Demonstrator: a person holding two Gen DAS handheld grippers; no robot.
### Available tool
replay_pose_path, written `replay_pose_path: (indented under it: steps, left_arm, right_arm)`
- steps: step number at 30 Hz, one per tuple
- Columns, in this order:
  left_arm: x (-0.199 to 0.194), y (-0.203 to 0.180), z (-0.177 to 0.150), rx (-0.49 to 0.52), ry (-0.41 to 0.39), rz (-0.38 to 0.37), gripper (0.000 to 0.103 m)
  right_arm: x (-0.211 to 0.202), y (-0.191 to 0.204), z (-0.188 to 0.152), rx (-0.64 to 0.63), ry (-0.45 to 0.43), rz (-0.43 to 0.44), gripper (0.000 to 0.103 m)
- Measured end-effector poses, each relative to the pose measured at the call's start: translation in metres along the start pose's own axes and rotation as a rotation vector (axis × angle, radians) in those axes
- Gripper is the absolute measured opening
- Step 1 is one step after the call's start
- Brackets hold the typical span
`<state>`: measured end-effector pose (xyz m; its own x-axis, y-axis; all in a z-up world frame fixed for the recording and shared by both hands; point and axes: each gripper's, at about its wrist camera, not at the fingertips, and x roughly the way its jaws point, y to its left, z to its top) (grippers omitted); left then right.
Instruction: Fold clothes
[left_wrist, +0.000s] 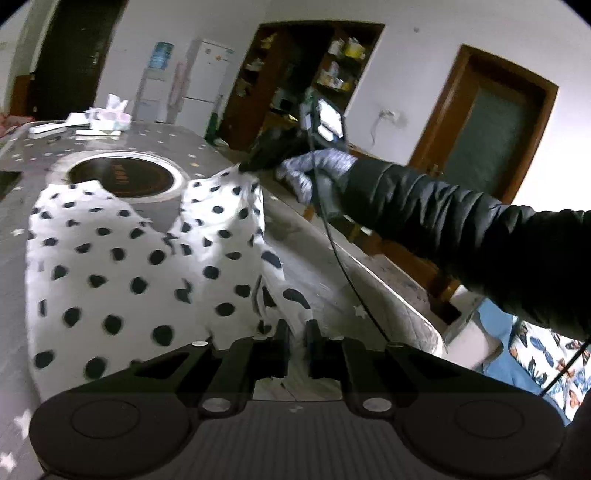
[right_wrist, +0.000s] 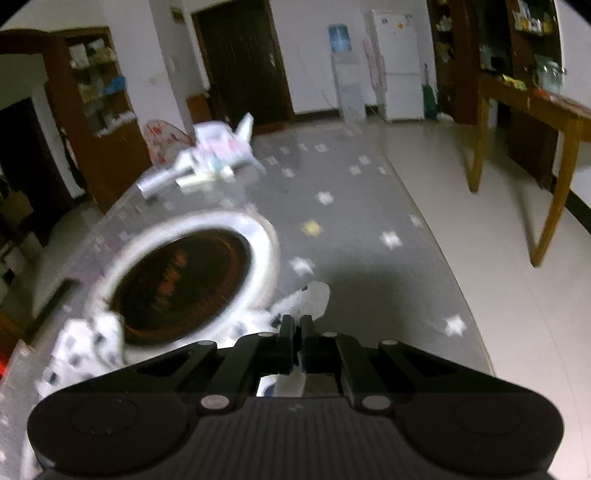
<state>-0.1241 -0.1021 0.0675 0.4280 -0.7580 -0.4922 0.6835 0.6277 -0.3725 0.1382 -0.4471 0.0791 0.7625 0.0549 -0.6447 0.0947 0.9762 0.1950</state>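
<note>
Polka-dotted white cloth garment (left_wrist: 122, 266) lies spread on the grey star-patterned surface (left_wrist: 22, 162), running from your left jaws outward toward the round dark inset hob with the pale ring (left_wrist: 122, 176). Going left to right: the flat bulk of the fabric rests on the surface to the left of your left gripper (left_wrist: 297, 328), while its right edge rises off the surface and gathers into your two grips.

Your left jaws are drawn nearly together with a bunched corner of the garment pinched between them, just ahead of the camera. That hold probably serves as the near anchor for the fold.

Further right and well ahead of the left jaws, your right gripper (left_wrist: 255, 164), held in your grey-gloved right hand (left_wrist: 314, 171), has the far corner lifted clear of the surface, so the edge between the two grips hangs slack, not taut. In the right wrist view the right gripper (right_wrist: 297, 325) shows its jaws closed on a scrap of white fabric poking out just beyond the tips, though that view is blurred.

Holding both corners of one edge this way looks like preparation for carrying that side across the garment's body. A white tissue pack (left_wrist: 110, 114) sits far beyond the jaws, apart from the cloth.
</note>
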Motion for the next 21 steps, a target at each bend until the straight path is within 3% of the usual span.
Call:
replay_pose_path:
  steps: [9,15,21]
  left_arm:
    - [-0.066,0.026,-0.016,-0.106,-0.107,0.079,0.009]
    - [-0.092,0.047,-0.033,-0.179,-0.125,0.143,0.009]
    - [-0.101,0.066,-0.047,-0.253,-0.108,0.188,0.010]
  right_arm:
    - [-0.009,0.095,0.036,-0.079,-0.063,0.099,0.003]
    - [0.026,0.174,0.034,-0.167,-0.032,0.159,0.003]
    - [0.071,0.243,0.011,-0.222,0.034,0.228,0.003]
